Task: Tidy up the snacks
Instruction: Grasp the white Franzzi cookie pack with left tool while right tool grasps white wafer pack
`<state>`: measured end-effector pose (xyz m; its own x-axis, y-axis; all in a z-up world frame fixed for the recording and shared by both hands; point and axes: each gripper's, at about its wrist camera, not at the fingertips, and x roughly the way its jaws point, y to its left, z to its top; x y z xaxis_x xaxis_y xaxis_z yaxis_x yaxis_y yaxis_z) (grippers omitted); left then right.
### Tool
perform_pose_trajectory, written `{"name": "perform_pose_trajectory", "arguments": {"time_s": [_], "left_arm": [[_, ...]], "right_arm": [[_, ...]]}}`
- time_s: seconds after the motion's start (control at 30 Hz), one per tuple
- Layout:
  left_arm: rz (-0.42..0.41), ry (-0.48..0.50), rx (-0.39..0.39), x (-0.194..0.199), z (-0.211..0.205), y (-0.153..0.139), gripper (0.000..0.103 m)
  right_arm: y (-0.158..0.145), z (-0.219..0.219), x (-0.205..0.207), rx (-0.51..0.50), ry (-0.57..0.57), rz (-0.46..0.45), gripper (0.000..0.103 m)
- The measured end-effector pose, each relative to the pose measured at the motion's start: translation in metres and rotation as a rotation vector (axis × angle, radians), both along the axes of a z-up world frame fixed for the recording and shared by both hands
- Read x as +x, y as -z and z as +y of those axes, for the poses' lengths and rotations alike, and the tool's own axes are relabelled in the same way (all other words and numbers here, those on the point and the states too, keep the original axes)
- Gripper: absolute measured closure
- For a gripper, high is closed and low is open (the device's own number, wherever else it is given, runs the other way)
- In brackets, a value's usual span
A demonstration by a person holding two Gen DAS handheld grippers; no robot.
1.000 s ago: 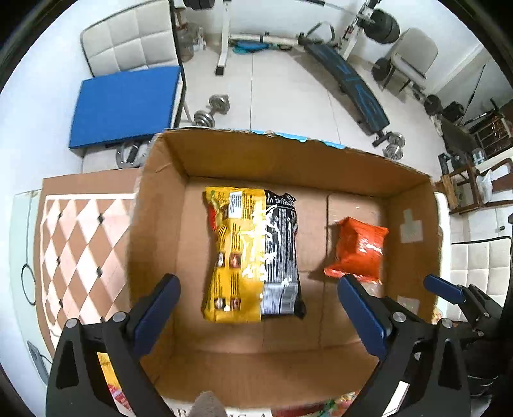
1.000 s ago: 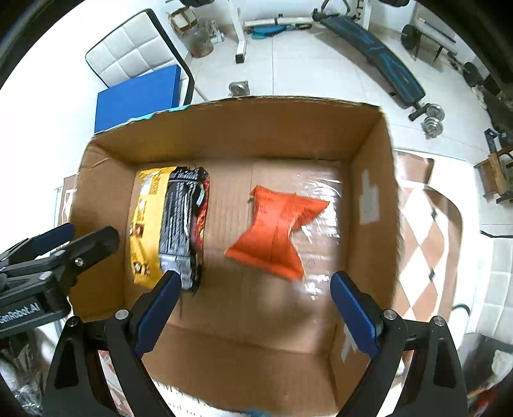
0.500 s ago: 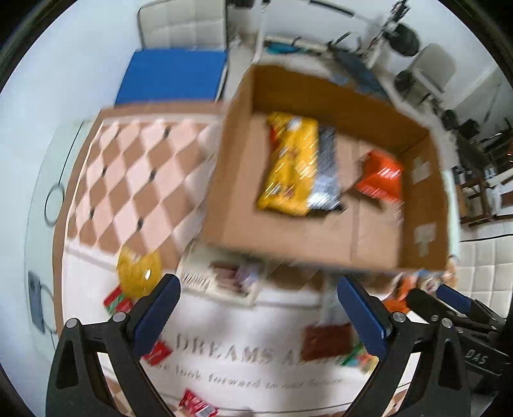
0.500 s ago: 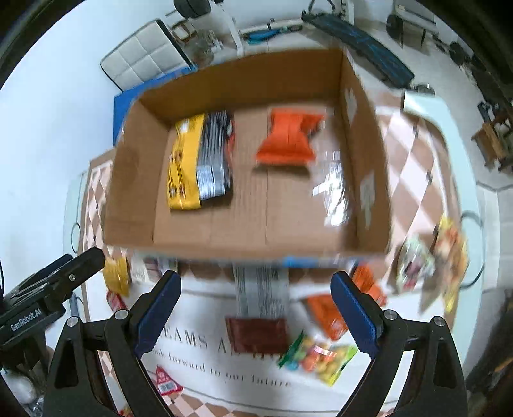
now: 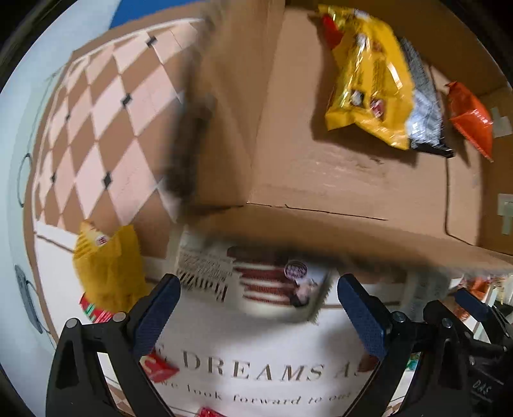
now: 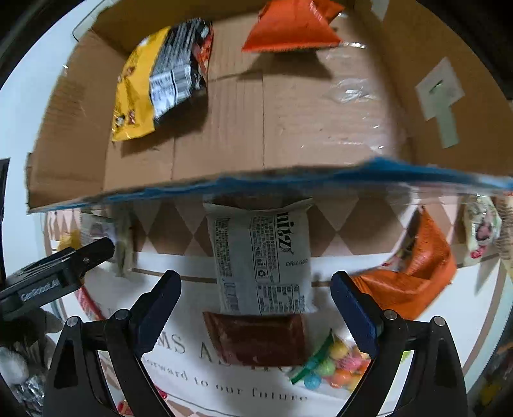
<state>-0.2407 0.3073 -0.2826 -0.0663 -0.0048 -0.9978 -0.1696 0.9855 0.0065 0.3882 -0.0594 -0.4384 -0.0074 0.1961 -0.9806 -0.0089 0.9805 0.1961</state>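
The left gripper (image 5: pixel 256 308) hung with jaws released and empty, a white striped snack pack (image 5: pixel 253 282) just ahead between them. The right gripper (image 6: pixel 256 304) likewise stood released over a grey snack packet (image 6: pixel 263 259) and a dark red packet (image 6: pixel 256 336) between its jaws. Beyond both, the cardboard box (image 6: pixel 224 134) held a yellow bag (image 6: pixel 134 93) and an orange bag (image 6: pixel 288 29).

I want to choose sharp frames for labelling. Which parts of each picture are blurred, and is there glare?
Left wrist view: the box wall and the white packet smear; the left hand-held gripper is sharp. Right wrist view: milder blur on the blue box edge; glare on tape.
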Motion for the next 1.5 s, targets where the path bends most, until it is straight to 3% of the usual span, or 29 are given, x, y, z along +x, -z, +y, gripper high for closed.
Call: {"name": "perform_pose_trajectory", "arguments": {"time_s": [0.07,0.2,0.37,0.53,0.7,0.77,0.83,0.93,1.03,1.17,1.23,1.33,1.43,1.5], "left_arm": [[-0.023,0.029,0.037,0.003,-0.005,0.001,0.002],[-0.040,0.059,0.041,0.004,-0.013,0.000,0.003],[-0.053,0.077,0.058,-0.008,-0.018,-0.001,0.009],[-0.039,0.052,0.038,-0.038,-0.024,-0.002,0.026],[0.008,0.030,-0.003,-0.075,-0.034,0.005,0.027],[0.033,-0.019,-0.021,-0.086,-0.029,0.012,0.027],[0.030,-0.130,-0.082,-0.095,-0.015,0.011,0.027],[-0.061,-0.296,-0.124,-0.098,0.007,-0.013,0.027],[-0.146,-0.329,-0.128,-0.083,0.005,-0.032,0.027],[-0.113,-0.237,-0.020,-0.053,-0.019,-0.021,0.027],[-0.086,-0.192,0.031,-0.055,-0.027,-0.010,0.023],[-0.074,-0.167,0.047,-0.073,-0.021,-0.008,0.023],[-0.038,-0.186,0.081,-0.098,0.004,-0.011,0.023],[-0.027,-0.236,0.058,-0.110,0.017,-0.014,0.024]], "right_arm": [[0.008,0.003,0.001,-0.015,0.001,0.007,0.006],[0.017,0.008,0.002,-0.030,0.011,0.004,0.007],[0.022,0.012,-0.008,-0.076,0.007,0.007,0.031],[0.023,0.014,-0.028,-0.092,-0.024,0.024,0.032],[0.019,0.008,-0.063,-0.078,-0.053,0.069,0.039],[0.017,0.004,-0.071,-0.056,-0.037,0.082,0.039],[0.014,-0.003,-0.076,-0.021,-0.005,0.083,0.039],[0.008,-0.017,-0.076,0.007,0.034,0.067,0.039],[0.004,-0.026,-0.070,0.005,0.051,0.051,0.039],[0.003,-0.030,-0.048,-0.012,0.051,0.047,0.039],[0.008,-0.024,-0.048,-0.022,0.044,0.047,0.039],[0.010,-0.020,-0.053,-0.020,0.044,0.052,0.039],[0.012,-0.021,-0.064,-0.013,0.062,0.066,0.039],[0.012,-0.020,-0.073,-0.004,0.073,0.065,0.038]]}}
